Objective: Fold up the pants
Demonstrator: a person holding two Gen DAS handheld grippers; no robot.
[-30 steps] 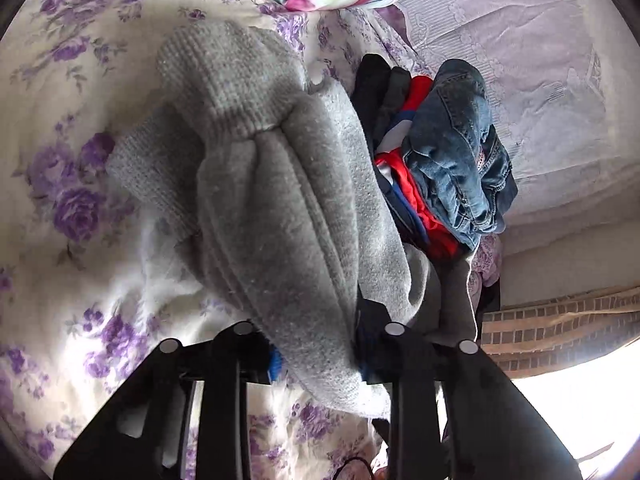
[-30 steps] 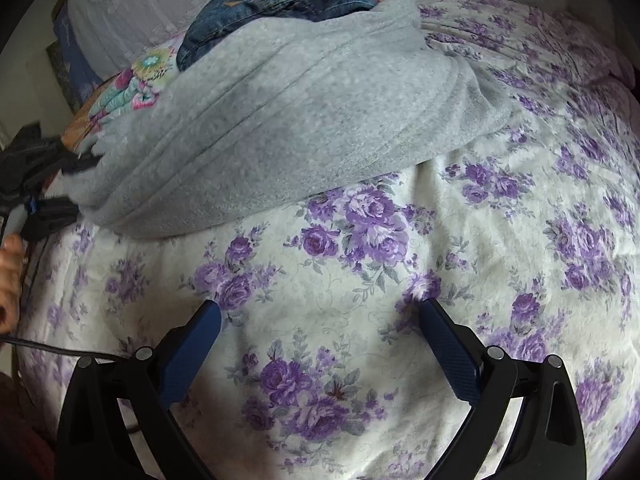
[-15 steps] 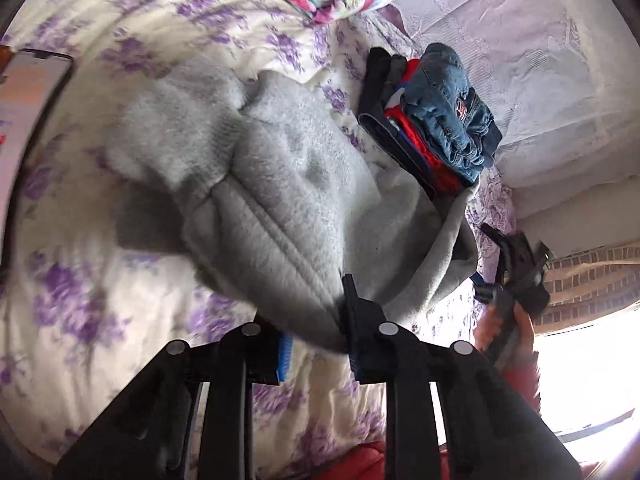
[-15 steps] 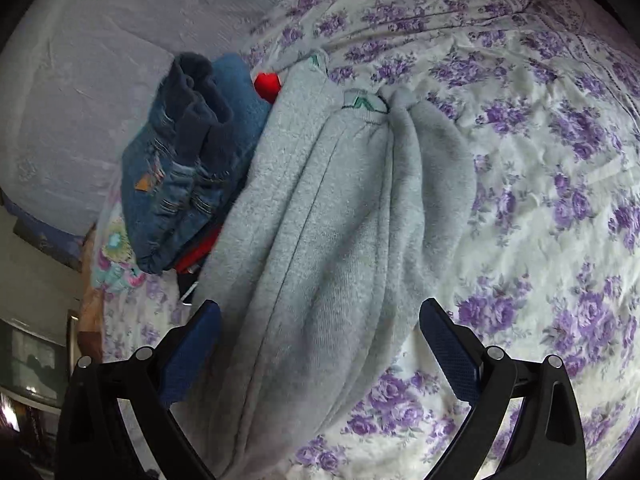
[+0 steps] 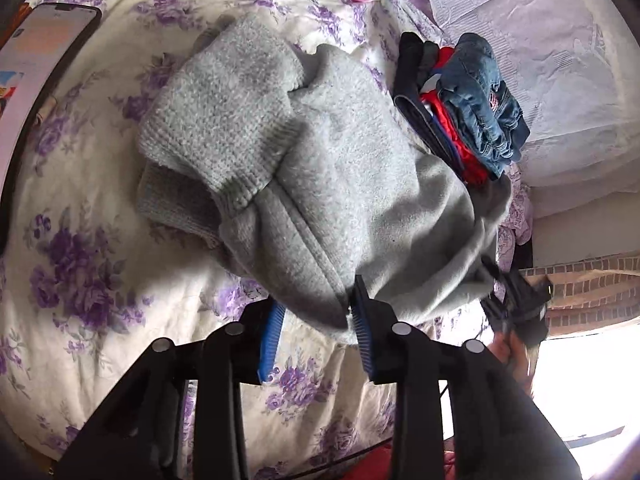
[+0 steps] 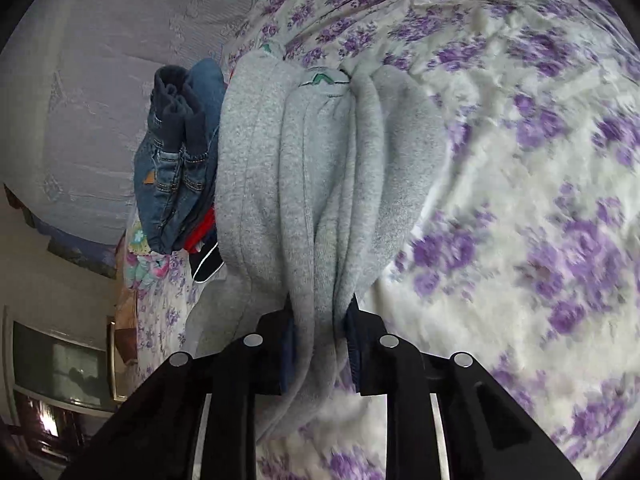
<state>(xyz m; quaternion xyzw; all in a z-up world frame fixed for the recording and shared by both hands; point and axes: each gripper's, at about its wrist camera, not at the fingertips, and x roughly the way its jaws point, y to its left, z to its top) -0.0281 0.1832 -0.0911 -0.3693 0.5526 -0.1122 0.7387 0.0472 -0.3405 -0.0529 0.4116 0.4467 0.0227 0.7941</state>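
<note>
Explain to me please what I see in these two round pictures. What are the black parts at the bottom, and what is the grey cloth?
There is no robot here. A person holds one hand-held gripper in each hand, and each gripper carries a wide-angle camera that looks forward along its two fingers. That is why both pictures are round and bent.

One picture comes from the left gripper, the other from the right gripper. The black parts are the gripper fingers with blue pads.

The grey cloth is a pair of grey sweatpants, the thing to be folded. Both grippers are closed on it, each at a different edge. It lies on a bed with a purple flowered sheet.

Beside it is a stack of folded clothes with blue jeans on top. A phone lies at the far left.
</note>
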